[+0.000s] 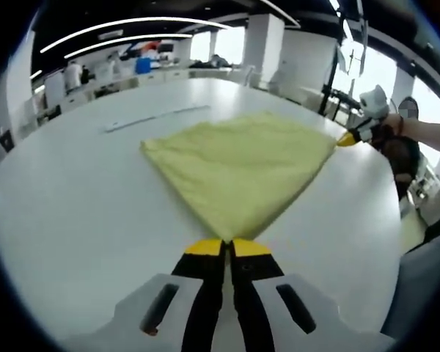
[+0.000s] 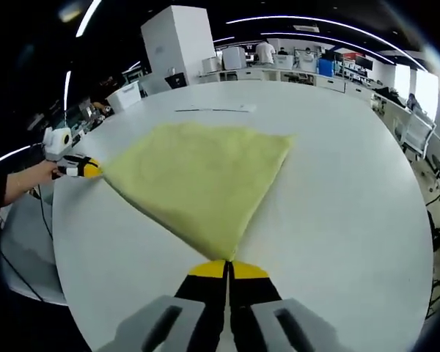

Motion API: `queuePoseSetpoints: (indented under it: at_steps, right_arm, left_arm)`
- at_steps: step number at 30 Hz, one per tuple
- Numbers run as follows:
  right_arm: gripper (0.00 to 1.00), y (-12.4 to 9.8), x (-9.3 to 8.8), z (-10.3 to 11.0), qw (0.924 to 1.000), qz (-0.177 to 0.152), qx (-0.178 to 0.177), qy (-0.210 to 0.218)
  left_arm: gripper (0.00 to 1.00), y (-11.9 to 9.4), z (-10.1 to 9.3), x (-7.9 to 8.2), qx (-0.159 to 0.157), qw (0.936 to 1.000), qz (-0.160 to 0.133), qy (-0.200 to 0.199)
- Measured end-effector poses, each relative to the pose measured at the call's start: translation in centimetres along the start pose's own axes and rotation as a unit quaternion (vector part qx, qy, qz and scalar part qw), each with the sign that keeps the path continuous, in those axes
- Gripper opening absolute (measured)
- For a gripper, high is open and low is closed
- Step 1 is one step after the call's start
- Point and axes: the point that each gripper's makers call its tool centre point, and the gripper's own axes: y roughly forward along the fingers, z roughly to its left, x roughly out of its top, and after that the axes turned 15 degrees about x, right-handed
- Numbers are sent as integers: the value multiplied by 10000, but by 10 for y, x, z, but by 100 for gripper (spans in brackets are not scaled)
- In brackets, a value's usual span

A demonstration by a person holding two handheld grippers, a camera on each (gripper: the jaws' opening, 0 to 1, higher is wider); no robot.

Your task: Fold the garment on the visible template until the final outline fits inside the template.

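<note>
A yellow garment [image 1: 238, 165] lies spread flat on the white table [image 1: 81, 213], pulled taut between two corners. My left gripper [image 1: 228, 246] is shut on the near corner in the left gripper view. The right gripper [image 1: 347, 139] shows at the far right there, pinching the opposite corner. In the right gripper view, the garment [image 2: 198, 176] runs from my right gripper [image 2: 228, 268], shut on its corner, to the left gripper [image 2: 88, 168] held by a hand at the left. A thin pale template line [image 1: 158, 116] lies on the table beyond the cloth, seen again as a line [image 2: 213, 109].
The round white table [image 2: 337, 220] has free room right of the cloth. Its edge drops off near the person's arm [image 2: 22, 183] at left. Desks, pillars and people stand in the background.
</note>
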Motion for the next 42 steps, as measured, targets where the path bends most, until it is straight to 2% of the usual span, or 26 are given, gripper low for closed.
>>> queuePoseSetpoints:
  at_steps: [20, 32, 36, 42]
  right_arm:
    - [0, -6, -15, 20, 9999, 78, 63, 86]
    - [0, -6, -24, 19, 9998, 183, -16, 67]
    - [0, -5, -27, 19, 9995, 312, -74, -41]
    - [0, -2, -30, 19, 9996, 280, -79, 48]
  left_arm:
    - [0, -19, -3, -12, 47, 9996, 0, -290]
    - [0, -29, -5, -21, 187, 9991, 26, -380]
    - [0, -31, -6, -25, 194, 9990, 42, -392]
    - [0, -31, -5, -26, 224, 9988, 36, -442]
